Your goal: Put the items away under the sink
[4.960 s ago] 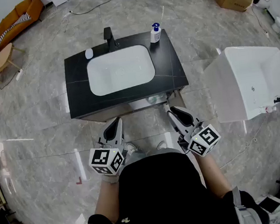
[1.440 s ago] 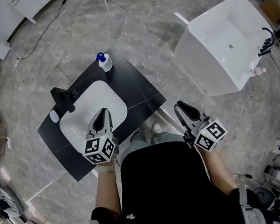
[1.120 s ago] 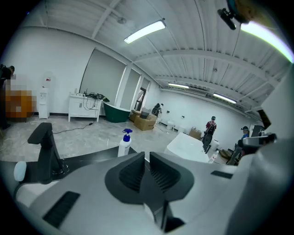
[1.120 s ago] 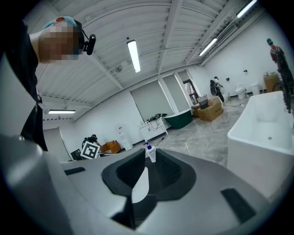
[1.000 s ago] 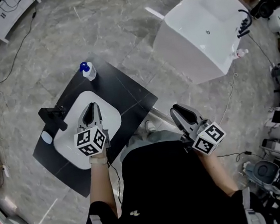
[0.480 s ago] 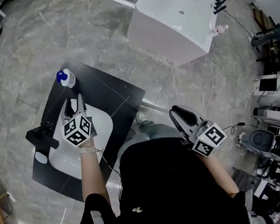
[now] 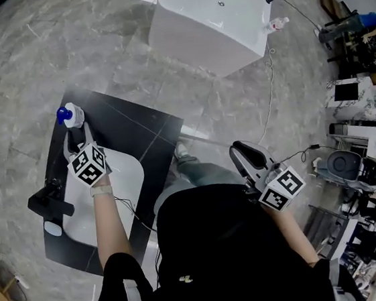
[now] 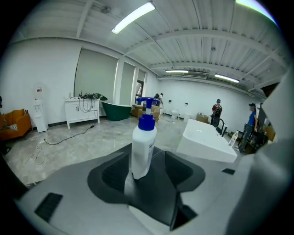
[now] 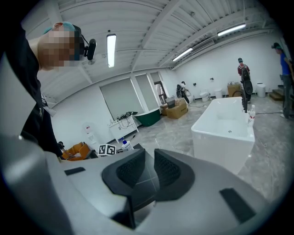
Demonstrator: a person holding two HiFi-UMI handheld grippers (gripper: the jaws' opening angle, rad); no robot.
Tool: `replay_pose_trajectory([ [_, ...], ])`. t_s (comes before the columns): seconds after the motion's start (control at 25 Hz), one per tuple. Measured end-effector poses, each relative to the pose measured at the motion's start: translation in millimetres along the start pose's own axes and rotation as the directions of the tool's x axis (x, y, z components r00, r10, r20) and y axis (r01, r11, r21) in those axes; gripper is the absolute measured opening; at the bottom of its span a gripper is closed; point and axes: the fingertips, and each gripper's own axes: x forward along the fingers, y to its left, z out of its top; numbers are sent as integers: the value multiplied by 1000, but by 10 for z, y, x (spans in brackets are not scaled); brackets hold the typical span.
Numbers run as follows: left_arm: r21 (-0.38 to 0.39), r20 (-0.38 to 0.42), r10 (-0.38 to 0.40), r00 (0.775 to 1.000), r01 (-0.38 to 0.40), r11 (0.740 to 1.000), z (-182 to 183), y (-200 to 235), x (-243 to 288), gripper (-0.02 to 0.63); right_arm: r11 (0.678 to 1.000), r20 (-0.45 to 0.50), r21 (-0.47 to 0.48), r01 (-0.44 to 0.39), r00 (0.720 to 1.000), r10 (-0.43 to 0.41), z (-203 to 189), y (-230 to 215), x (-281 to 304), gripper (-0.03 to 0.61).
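Observation:
A white pump bottle with a blue top stands on the far corner of the black vanity counter. My left gripper reaches across the white basin to it. In the left gripper view the bottle stands upright between the spread jaws, with a gap on either side. The left gripper is open. My right gripper hangs beside my body, off the vanity. Its jaws are drawn to a thin slit with nothing between them.
A black faucet and a small white item sit behind the basin. A white bathtub stands on the marble floor beyond the vanity, with a cable trailing from it. Equipment crowds the right edge.
My left gripper has travelled from in front of the vanity, over the basin, to the pump bottle, and its jaws now flank it. The right gripper stayed by my side.

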Motion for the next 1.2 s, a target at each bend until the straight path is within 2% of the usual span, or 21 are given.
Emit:
replay_pose_trajectory([
  [0.28, 43, 13, -2, 1000, 1, 999, 48, 12, 256, 250, 999, -1, 21, 46, 999, -46, -40, -55, -75, 67],
  [0.64, 11, 27, 19, 999, -19, 1000, 107, 104, 408, 249, 996, 23, 58, 70, 997, -71, -80, -70, -156, 67],
  [0.88, 49, 29, 25, 999, -27, 998, 136, 103, 420, 220, 994, 38, 84, 70, 997, -74, -101, -76, -218, 67],
  [1.2, 49, 11, 26, 1000, -26, 998, 135, 83, 265, 216, 993, 55, 103, 55, 997, -61, -147, -33, -263, 67],
])
